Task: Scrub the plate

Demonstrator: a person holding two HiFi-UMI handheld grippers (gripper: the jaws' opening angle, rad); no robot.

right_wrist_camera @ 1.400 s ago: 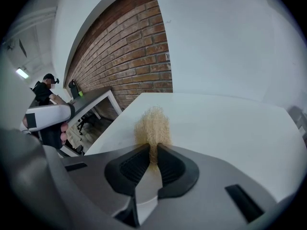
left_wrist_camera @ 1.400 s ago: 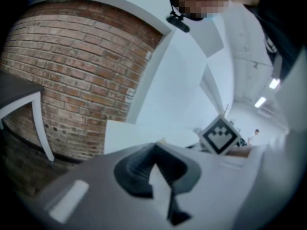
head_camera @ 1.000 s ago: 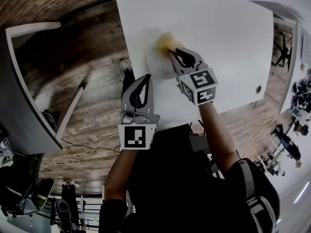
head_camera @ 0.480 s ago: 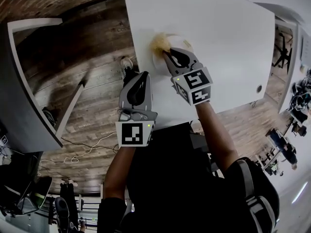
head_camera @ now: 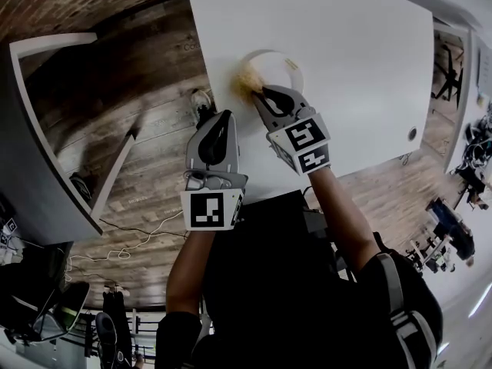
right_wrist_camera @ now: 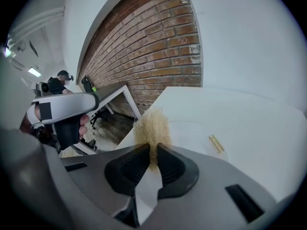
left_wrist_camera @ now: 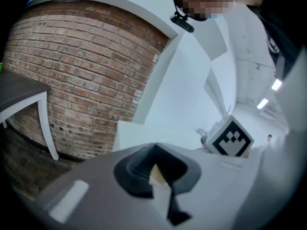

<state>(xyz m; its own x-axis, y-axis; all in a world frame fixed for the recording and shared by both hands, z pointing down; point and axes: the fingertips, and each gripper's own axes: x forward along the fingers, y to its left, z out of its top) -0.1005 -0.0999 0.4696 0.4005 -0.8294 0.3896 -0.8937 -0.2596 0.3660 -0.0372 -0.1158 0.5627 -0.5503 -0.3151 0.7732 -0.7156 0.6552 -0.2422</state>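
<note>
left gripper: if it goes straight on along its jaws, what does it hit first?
Most likely the near edge of the white table, straight ahead of the left gripper and its closed jaws. Height is unclear, so it might skim over the top. The plate and right gripper sit off to its right.

My matt black fingers point(right_wrist_camera: 125, 170) grip a wiry, rough fibre scrubber point(right_wrist_camera: 152, 126); smooth white plate point(head_camera: 280, 71), matt white tabletop point(head_camera: 354, 68)

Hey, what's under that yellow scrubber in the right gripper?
The round white plate on the white table. The right hand-held gripper is shut on the tangled yellow scrubber, which hides the plate surface beneath.
</note>
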